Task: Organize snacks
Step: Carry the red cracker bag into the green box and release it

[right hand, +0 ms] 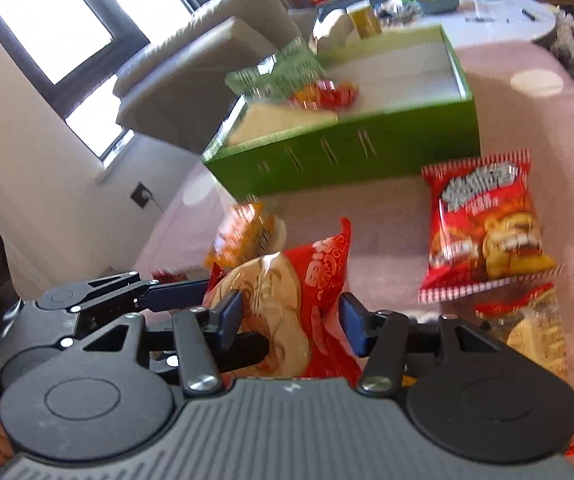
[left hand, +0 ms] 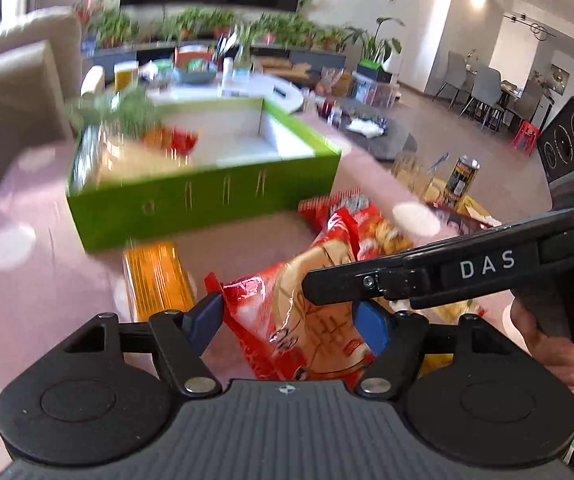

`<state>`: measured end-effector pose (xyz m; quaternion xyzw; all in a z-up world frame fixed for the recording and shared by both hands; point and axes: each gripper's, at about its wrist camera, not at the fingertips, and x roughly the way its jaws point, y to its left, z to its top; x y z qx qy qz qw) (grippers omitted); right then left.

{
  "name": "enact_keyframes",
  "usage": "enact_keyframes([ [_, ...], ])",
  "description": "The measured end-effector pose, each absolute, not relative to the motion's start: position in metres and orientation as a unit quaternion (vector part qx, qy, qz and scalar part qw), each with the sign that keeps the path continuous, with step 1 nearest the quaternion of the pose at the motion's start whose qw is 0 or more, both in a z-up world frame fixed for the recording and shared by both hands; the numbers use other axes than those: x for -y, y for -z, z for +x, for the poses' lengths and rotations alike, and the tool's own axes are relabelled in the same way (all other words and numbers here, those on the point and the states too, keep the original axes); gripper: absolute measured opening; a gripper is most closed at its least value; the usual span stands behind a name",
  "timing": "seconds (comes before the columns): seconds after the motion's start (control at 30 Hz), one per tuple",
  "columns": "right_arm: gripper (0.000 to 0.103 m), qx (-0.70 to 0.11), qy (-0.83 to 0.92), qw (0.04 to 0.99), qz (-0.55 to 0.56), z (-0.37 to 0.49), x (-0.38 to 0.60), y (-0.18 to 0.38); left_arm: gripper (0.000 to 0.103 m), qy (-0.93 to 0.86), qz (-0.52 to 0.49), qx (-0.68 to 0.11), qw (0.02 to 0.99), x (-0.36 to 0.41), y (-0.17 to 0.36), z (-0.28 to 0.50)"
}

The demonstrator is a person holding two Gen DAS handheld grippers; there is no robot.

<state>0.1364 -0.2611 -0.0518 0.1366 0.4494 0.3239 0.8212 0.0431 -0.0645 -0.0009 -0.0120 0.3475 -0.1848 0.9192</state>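
Red-and-tan snack bag sits between both sets of jaws at once, raised off the pink surface. Right gripper: jaws part-open, pads flanking the bag; contact looks likely but blur leaves the grip uncertain. Left gripper: jaws roughly half open, bag between them, pads not clearly pressing. Green box lies at 11 o'clock in the left view, some packets already inside. Orange packet at 10 o'clock, red chip bag at 2 o'clock in the right view. Risk: slick, puffy film slipping through a loose pinch, or the two grippers fouling each other.
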Motion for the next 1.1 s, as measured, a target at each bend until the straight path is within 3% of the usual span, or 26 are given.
enact_keyframes([
  [0.7,0.061,-0.32,-0.312,0.873,0.195,0.196,0.283,-0.009,0.067,0.185,0.029,-0.25,0.95,0.089,-0.077,0.114],
  [1.1,0.061,-0.315,-0.286,0.878,0.217,0.263,0.288,0.001,0.068,0.189,0.036,-0.252,0.948,0.093,-0.069,0.198],
])
